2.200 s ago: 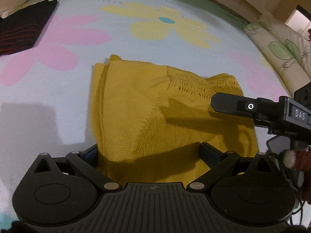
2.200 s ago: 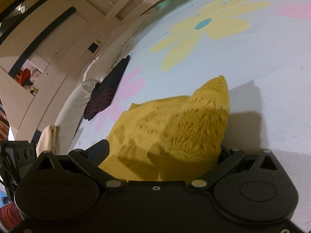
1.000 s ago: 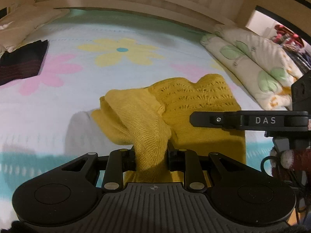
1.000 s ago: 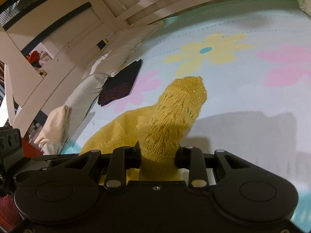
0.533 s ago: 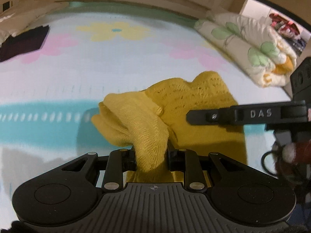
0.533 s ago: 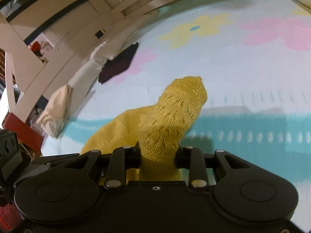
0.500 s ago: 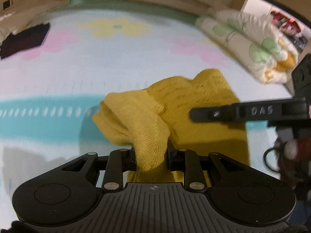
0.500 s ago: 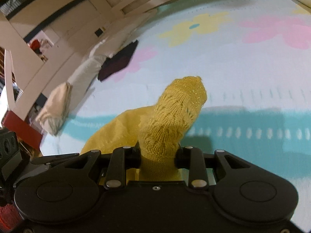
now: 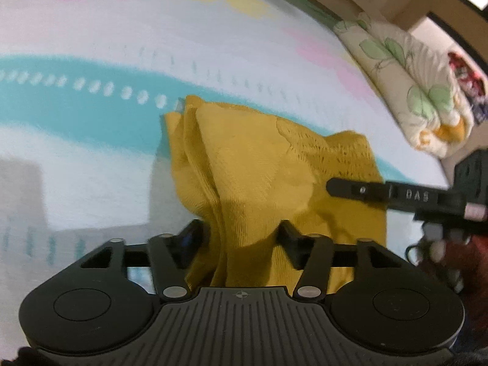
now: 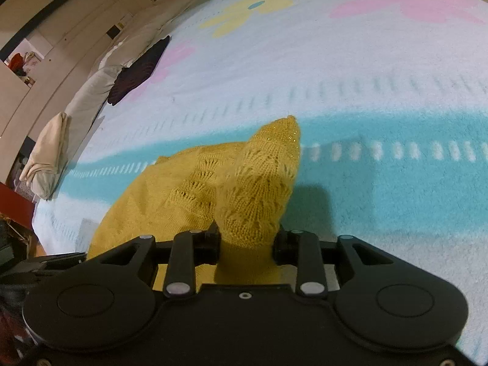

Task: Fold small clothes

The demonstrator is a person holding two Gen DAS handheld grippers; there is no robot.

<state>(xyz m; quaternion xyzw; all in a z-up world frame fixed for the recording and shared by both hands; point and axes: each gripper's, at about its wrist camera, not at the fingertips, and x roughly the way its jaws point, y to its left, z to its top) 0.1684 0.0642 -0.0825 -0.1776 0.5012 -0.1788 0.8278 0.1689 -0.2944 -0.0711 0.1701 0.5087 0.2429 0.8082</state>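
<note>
Because the mustard-yellow knitted garment (image 9: 268, 164) is soft, light and stretchy, it sags on the flowered bed blanket (image 10: 381, 70) ahead of each hand-held gripper; the left (image 9: 241, 238) stands parted around a bunch, the right (image 10: 245, 241) pinches its lacy corner; edges and corners seem the best hold.

I see a bed (image 10: 381, 70) covered by a white blanket with pink and yellow flowers and a teal band. A leaf-print quilt (image 9: 411, 76) lies rolled at one edge; pale pillows (image 10: 88, 97) and wooden panelling (image 10: 61, 15) line the other.
</note>
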